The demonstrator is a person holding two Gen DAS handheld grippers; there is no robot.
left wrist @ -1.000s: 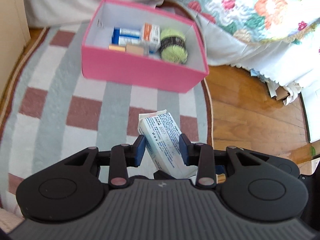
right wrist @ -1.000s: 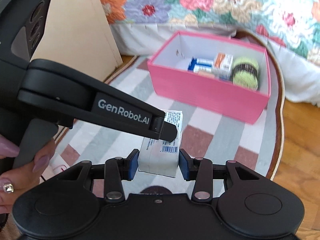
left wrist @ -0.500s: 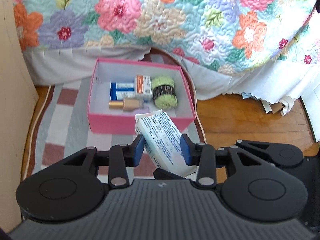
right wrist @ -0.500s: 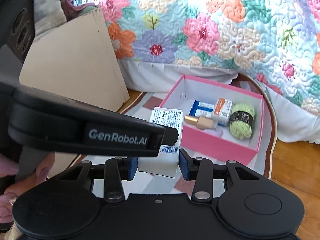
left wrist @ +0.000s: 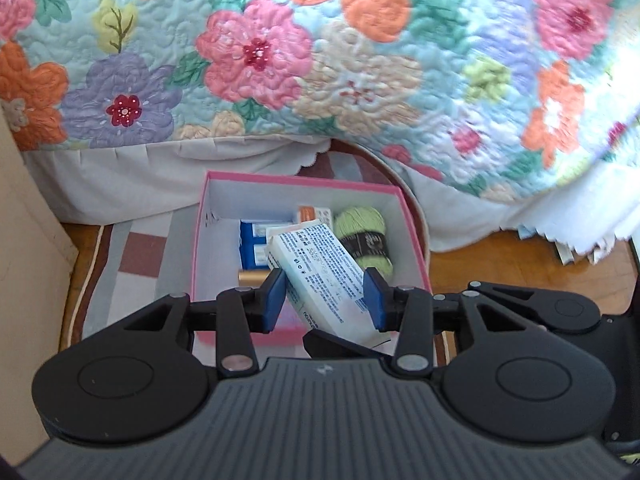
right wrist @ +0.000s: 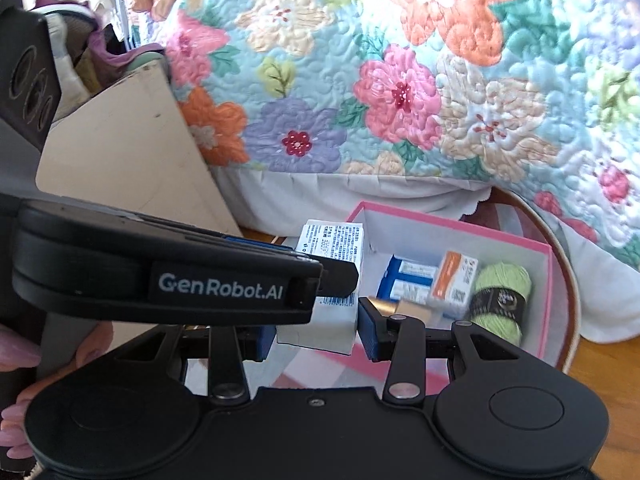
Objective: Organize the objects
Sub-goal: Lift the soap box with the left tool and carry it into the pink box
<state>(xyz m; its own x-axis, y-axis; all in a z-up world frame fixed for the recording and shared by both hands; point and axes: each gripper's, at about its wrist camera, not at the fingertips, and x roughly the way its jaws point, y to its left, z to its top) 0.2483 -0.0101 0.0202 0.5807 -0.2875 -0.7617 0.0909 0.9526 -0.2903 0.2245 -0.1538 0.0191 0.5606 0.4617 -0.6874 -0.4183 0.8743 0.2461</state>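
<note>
The white carton (left wrist: 324, 272) is being carried to the pink box (left wrist: 200, 240), which sits on the rug (left wrist: 136, 256) by the quilt-covered bed (left wrist: 320, 60). The right gripper (right wrist: 318, 330) pinches the carton's lower end, both blue pads flat on its sides. The left gripper (left wrist: 324, 300) straddles the same carton from the other side; its jaws have just been opening, and in the left wrist view a gap shows at the left pad, so it looks to be letting go, though contact at the right pad is hard to rule out. The carton hangs tilted above the box's near-left corner, not yet inside. In the box lie blue packets (left wrist: 256, 240) and an orange-and-white carton (left wrist: 314, 214) toward the back wall, green yarn (left wrist: 366, 236) against the right wall, and a gold tube (left wrist: 252, 278) near the front. Judging from this, the placing step is under way: next the left gripper should clear away, and the right should lower the carton into the bare floor along the left wall, avoiding the rim and the tube, before releasing.
</note>
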